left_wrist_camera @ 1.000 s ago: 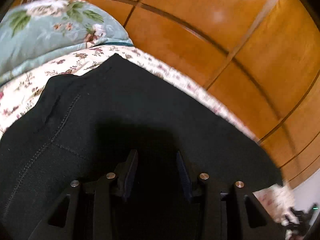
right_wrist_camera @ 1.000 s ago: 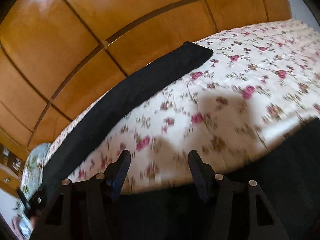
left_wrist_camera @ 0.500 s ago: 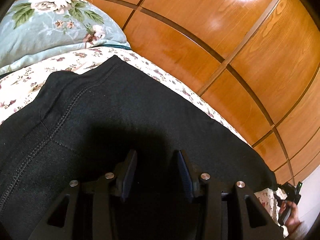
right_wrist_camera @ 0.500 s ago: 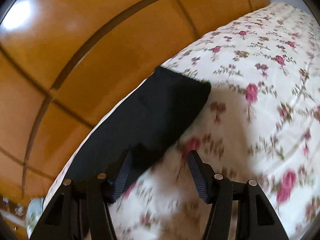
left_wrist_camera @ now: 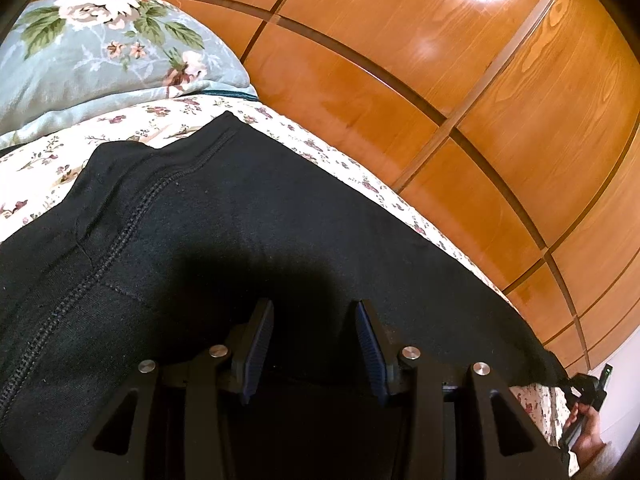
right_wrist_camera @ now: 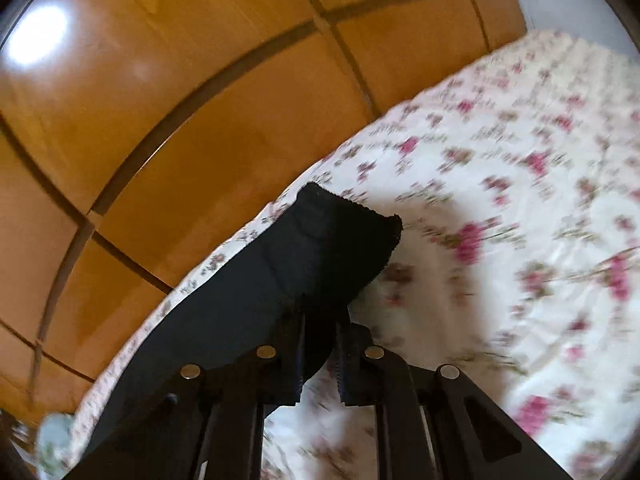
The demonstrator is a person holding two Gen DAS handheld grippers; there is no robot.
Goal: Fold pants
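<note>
Black pants (left_wrist_camera: 248,216) lie flat on a floral bedsheet (left_wrist_camera: 44,160). In the left wrist view my left gripper (left_wrist_camera: 314,308) is open just above the waist part, near a stitched seam (left_wrist_camera: 132,216); nothing is between its fingers. In the right wrist view my right gripper (right_wrist_camera: 320,320) is shut on the leg end (right_wrist_camera: 340,236) of the pants, near the ribbed cuff, which is lifted a little off the sheet (right_wrist_camera: 520,240). The right gripper also shows far right in the left wrist view (left_wrist_camera: 584,396), held by a hand.
A pale blue floral pillow (left_wrist_camera: 100,52) lies at the head of the bed, left of the pants. A glossy wooden panelled wall (left_wrist_camera: 440,80) runs along the far edge of the bed (right_wrist_camera: 200,100). The sheet stretches wide to the right of the pants leg.
My right gripper moved to the leg end and closed on the cuff. My left gripper stayed open over the waist, with the view shifting only slightly.
</note>
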